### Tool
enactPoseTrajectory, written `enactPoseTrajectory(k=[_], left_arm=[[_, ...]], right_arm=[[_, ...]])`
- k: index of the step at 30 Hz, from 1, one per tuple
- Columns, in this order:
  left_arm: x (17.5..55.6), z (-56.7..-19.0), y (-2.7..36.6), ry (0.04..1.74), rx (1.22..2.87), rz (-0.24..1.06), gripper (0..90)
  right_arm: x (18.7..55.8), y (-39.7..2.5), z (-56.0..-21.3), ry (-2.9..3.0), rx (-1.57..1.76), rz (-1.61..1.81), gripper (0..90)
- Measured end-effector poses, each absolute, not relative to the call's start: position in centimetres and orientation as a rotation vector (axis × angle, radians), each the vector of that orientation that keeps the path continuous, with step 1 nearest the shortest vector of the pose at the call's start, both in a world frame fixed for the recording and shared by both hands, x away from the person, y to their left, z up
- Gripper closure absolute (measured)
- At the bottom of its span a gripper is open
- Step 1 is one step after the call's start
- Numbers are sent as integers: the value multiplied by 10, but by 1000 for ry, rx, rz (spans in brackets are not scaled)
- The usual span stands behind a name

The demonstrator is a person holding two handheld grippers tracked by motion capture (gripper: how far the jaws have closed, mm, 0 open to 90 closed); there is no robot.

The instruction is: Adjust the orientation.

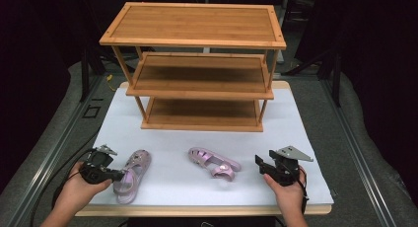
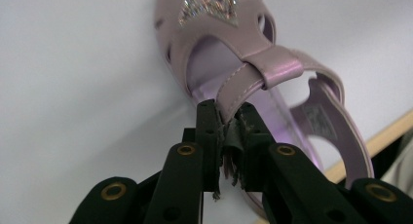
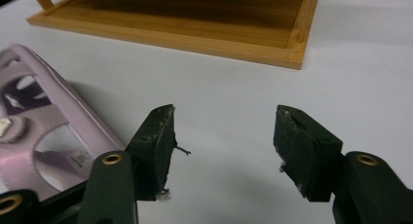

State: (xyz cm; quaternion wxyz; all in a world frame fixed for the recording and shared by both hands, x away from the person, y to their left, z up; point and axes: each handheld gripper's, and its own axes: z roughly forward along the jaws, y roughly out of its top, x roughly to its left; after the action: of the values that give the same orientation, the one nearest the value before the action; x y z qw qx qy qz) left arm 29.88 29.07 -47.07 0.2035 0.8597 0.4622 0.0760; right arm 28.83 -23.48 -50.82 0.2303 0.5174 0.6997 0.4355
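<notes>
The left sandal (image 1: 132, 175) lies at the tabletop's (image 1: 296, 133) front left, its strap pinched between the closed jaws of the left hand-held gripper (image 2: 228, 131). The right sandal (image 1: 213, 162) is seen near the front centre. Just beside it, the right hand-held gripper (image 3: 223, 136) is held open above the surface. A bamboo rack (image 1: 197, 64) stands behind.

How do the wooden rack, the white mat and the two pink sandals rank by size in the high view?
1. White mat, largest.
2. Wooden three-shelf rack.
3. Left sandal and right sandal: these look alike, a matching pair, so no ranking between them. The left tool grips the left one.
</notes>
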Motion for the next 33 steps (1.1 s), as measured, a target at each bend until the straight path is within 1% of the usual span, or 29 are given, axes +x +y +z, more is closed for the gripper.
enactPoseTrajectory(k=[1,2,3,5,10,11,15,16,17,20,23,25,27,28,29,32,33], left_arm=[[303,-462,288,1265,2407,253,831],[303,-462,288,1265,2407,253,832],[305,-458,285,1243,2410,303,832],[315,-450,277,1198,2392,357,835],[331,-441,265,1135,2381,372,835],[338,-440,262,1104,2400,357,834],[347,-444,259,1080,2455,329,833],[350,-448,259,1094,2477,318,833],[354,-454,260,1111,2536,320,832],[356,-460,262,1123,2567,337,827],[361,-464,267,1144,2612,279,815],[365,-466,269,1184,2650,213,790],[368,-466,269,1207,2669,222,761],[368,-466,269,1207,2669,222,729],[370,-464,269,1250,2655,189,717],[372,-464,268,1284,2666,176,692],[374,-467,266,1315,2689,121,685]], right_arm=[[289,-235,-508,1919,1440,1219,405],[289,-235,-508,1919,1440,1219,405],[289,-236,-508,1917,1443,1218,406],[290,-236,-510,1914,1448,1218,407],[291,-237,-511,1913,1452,1209,407],[291,-238,-511,1911,1463,1201,407],[291,-241,-512,1905,1468,1209,407],[291,-241,-512,1905,1468,1209,407],[291,-242,-512,1900,1468,1213,407],[291,-242,-512,1902,1470,1212,407],[291,-241,-512,1897,1466,1212,407],[291,-241,-512,1906,1468,1205,407],[292,-241,-513,1911,1469,1205,407],[292,-241,-513,1911,1469,1205,407],[292,-241,-513,1916,1473,1203,407],[292,-241,-513,1917,1473,1200,407],[292,-241,-514,1914,1473,1204,407]])
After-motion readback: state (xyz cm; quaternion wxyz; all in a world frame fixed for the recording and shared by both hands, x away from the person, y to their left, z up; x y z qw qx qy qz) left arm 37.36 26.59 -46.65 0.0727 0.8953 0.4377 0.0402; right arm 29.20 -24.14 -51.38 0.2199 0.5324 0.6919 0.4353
